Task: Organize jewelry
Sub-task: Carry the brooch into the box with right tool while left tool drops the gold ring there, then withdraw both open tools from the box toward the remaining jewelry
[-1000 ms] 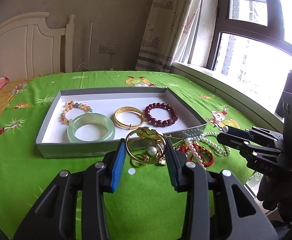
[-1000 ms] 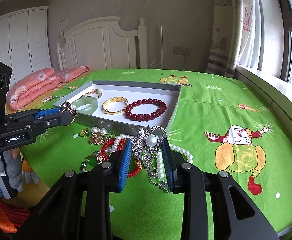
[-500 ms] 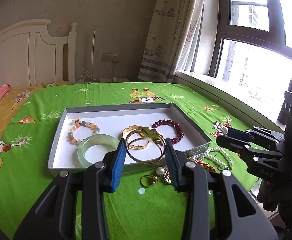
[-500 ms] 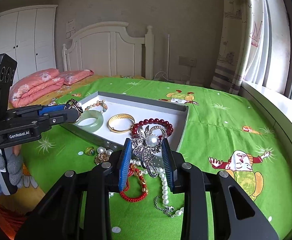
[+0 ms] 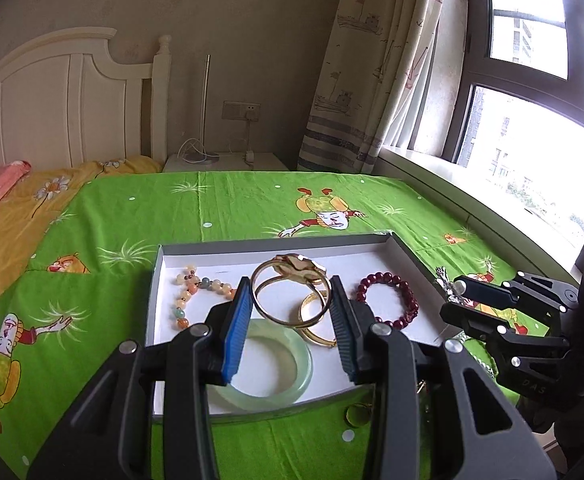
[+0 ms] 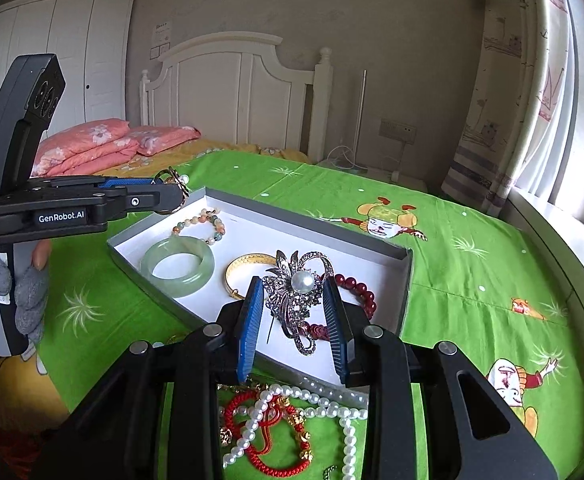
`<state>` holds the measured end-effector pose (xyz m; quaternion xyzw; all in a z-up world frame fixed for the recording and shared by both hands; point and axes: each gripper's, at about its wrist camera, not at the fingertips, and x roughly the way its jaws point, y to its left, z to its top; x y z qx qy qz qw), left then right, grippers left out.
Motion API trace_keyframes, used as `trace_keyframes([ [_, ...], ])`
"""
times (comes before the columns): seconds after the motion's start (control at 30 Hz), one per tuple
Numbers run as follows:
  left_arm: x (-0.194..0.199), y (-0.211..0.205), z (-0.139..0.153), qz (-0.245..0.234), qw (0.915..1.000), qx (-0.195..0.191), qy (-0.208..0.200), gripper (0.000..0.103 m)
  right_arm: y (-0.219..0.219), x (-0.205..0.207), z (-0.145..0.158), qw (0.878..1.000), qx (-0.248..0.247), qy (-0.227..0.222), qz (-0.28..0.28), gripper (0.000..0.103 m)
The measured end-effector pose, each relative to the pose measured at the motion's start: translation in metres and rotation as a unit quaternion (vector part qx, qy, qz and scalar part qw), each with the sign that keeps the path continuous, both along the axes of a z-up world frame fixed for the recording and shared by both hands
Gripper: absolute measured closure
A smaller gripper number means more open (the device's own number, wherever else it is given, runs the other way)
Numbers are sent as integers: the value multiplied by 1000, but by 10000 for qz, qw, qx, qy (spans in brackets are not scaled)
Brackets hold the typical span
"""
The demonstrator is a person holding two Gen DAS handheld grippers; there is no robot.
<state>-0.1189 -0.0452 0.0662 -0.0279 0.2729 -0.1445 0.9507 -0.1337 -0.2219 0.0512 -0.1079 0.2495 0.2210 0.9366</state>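
1. Left gripper [image 5: 290,314] fingers clench a gold bangle with a flower ornament [image 5: 290,290], now lifted from the green bedspread [image 5: 252,204] to mid-frame above the shallow grey-and-white box [image 5: 154,280].
2. Right gripper [image 6: 293,316] fingers clench a silver pearl-centred brooch [image 6: 297,294], likewise carried over the box.
3. Both likely await release; pearls [image 6: 311,404] remain lower centre.

White headboard [image 5: 64,96]; bright window [image 5: 531,92]
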Motion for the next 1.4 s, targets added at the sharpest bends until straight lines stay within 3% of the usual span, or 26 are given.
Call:
trace_keyframes([
  [0.23,47,-9,-4,69,9976,559,413,65,12,52,3,9984,-136,530,141,73],
  [0.6,96,-26,-31,77,9828,1432,1160,65,59,123,-12,9848,-1121,1284,331,73],
  [0.77,104,-27,-31,107,9823,1433,1206,64,65,138,-21,9814,-1245,1441,244,72],
  [0.83,103,-26,-34,103,9813,1451,1262,55,62,141,-20,9806,-1175,1546,250,64],
  [0.87,101,-25,-37,111,9807,1465,1286,50,59,139,-17,9819,-1113,1511,242,53],
  [0.9,97,-23,-38,140,9809,1477,1261,42,55,135,-13,9839,-1042,1434,224,50],
  [1.03,69,-9,-30,236,9878,1176,997,34,30,106,20,9929,-538,1015,296,49],
  [1.07,58,-5,-25,299,9901,1069,859,32,21,96,32,9953,-409,829,297,43],
  [1.13,32,-1,-12,496,9938,892,437,11,2,69,55,9990,-145,342,253,19],
  [1.17,17,0,-7,604,9942,860,213,7,-8,54,66,9998,-31,5,195,11],
  [1.2,3,-1,-4,685,9939,860,0,2,-18,38,74,9992,61,-372,118,10],
  [1.3,-27,-8,-8,836,9911,985,-326,2,-44,2,79,9952,81,-944,-258,4],
  [1.4,-40,-11,-22,969,9889,1076,-328,2,-65,-8,59,9960,12,-589,-673,4],
])
